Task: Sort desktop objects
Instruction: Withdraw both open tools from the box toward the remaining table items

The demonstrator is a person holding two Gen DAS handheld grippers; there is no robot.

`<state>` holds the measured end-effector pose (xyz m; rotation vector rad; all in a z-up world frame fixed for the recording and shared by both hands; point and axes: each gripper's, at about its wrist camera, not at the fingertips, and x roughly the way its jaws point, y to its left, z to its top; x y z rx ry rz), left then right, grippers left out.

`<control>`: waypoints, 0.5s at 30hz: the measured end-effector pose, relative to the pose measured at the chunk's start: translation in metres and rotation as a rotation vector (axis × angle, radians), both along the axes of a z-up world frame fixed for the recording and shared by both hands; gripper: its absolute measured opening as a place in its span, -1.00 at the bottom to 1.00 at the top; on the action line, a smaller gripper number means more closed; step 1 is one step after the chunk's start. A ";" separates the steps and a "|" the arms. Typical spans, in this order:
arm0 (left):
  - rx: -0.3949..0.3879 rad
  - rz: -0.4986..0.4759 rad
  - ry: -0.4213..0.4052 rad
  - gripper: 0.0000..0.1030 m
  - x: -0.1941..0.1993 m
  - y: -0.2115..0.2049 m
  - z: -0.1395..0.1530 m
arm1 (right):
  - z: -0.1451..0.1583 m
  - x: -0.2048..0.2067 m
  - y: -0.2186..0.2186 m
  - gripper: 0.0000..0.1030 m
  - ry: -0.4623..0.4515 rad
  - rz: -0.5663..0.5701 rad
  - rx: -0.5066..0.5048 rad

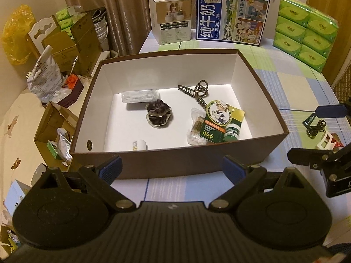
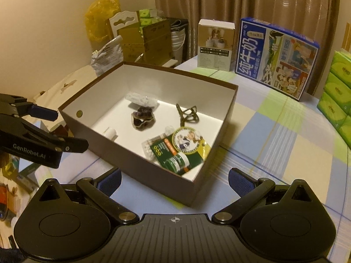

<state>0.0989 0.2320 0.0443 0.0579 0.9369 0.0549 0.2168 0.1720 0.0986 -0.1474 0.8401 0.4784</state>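
- Bench (image 1: pixel 285 83) under a checked cloth, carrying a brown box (image 1: pixel 179 164) with a white inside, open-topped, just ahead of both grippers.
- Behind the box, well apart: blue milk carton (image 1: pixel 232 15), small white carton (image 1: pixel 170 19), stacked green tissue packs (image 1: pixel 305 35).
- Left gripper (image 1: pixel 172 168) near the box's front wall, jaws spread wide, holding nothing, touching nothing.
- Right gripper (image 2: pixel 174 178) near the box's corner, jaws likewise spread wide and empty.
- Inside the box: green carded jar (image 1: pixel 221 120) near the front right, lying over a bag of cotton swabs (image 1: pixel 195 129); hair claw (image 1: pixel 195 94) behind it; dark scrunchie (image 1: pixel 159 114) mid-floor; clear packet (image 1: pixel 140 96) just beside it; small white tube (image 1: pixel 139 145) against the front wall.
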 end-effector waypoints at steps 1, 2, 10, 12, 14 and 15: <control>0.001 0.000 0.000 0.86 -0.001 -0.003 0.001 | 0.000 -0.002 -0.004 0.96 0.003 0.003 0.001; 0.001 0.000 0.000 0.86 -0.003 -0.008 0.001 | 0.000 -0.004 -0.008 0.96 0.005 0.005 0.001; -0.001 -0.014 0.008 0.86 -0.014 -0.044 -0.003 | -0.005 -0.024 -0.044 0.96 0.025 0.001 -0.001; -0.006 -0.024 0.014 0.86 -0.016 -0.056 -0.007 | -0.007 -0.030 -0.053 0.96 0.030 -0.008 -0.004; -0.010 -0.036 0.023 0.86 -0.018 -0.067 -0.010 | -0.009 -0.035 -0.064 0.96 0.039 -0.023 -0.004; -0.013 -0.043 0.028 0.86 -0.018 -0.072 -0.012 | -0.009 -0.037 -0.069 0.96 0.043 -0.030 -0.003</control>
